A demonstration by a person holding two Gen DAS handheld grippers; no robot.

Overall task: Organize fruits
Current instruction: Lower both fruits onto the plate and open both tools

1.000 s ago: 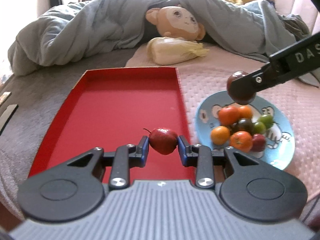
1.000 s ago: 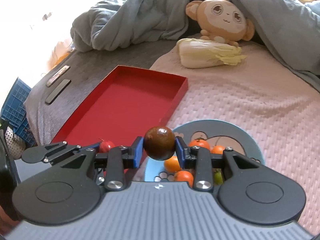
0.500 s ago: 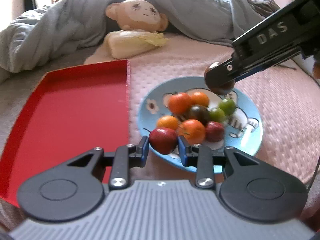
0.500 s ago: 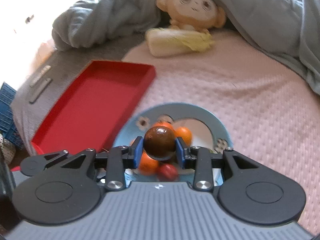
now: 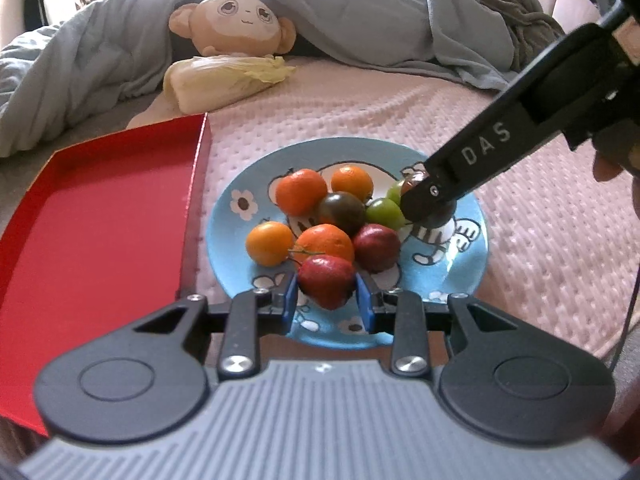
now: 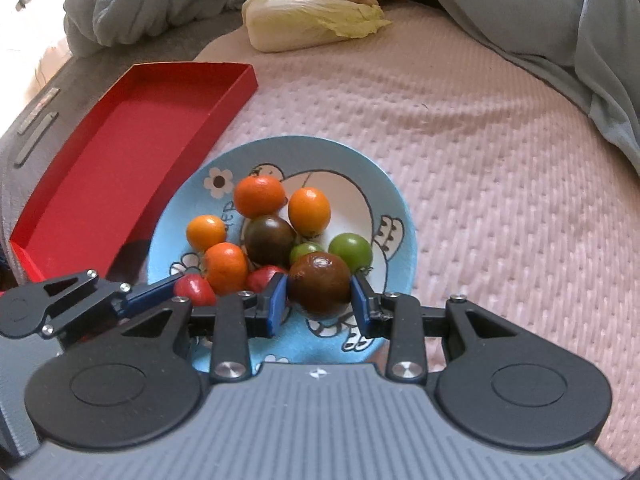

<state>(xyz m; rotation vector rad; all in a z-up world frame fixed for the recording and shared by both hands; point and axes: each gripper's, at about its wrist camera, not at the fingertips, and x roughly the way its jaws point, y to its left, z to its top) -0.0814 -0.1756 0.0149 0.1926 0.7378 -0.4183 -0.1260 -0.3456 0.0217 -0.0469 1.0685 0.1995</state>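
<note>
A blue cartoon plate (image 5: 240, 200) (image 6: 384, 184) holds several small orange, green, red and dark fruits. My left gripper (image 5: 326, 302) is shut on a red fruit (image 5: 326, 286) at the plate's near edge, close beside the pile. My right gripper (image 6: 318, 300) is shut on a dark brown fruit (image 6: 319, 282), low over the plate's near right part beside the green fruits (image 6: 350, 250). The right gripper also shows in the left wrist view (image 5: 430, 200), and the left gripper in the right wrist view (image 6: 192, 290). An empty red tray (image 5: 92, 224) (image 6: 120, 160) lies left of the plate.
Everything rests on a pink textured blanket (image 6: 500, 160). A toy cabbage (image 5: 224, 80) and a monkey plush (image 5: 236, 24) lie behind, under a grey-blue duvet (image 5: 360, 12). Dark flat strips (image 6: 36, 128) lie on the grey surface at far left.
Both grippers moved right from the red tray to the plate and came down low, each still holding its fruit. The jaws have not visibly opened.
</note>
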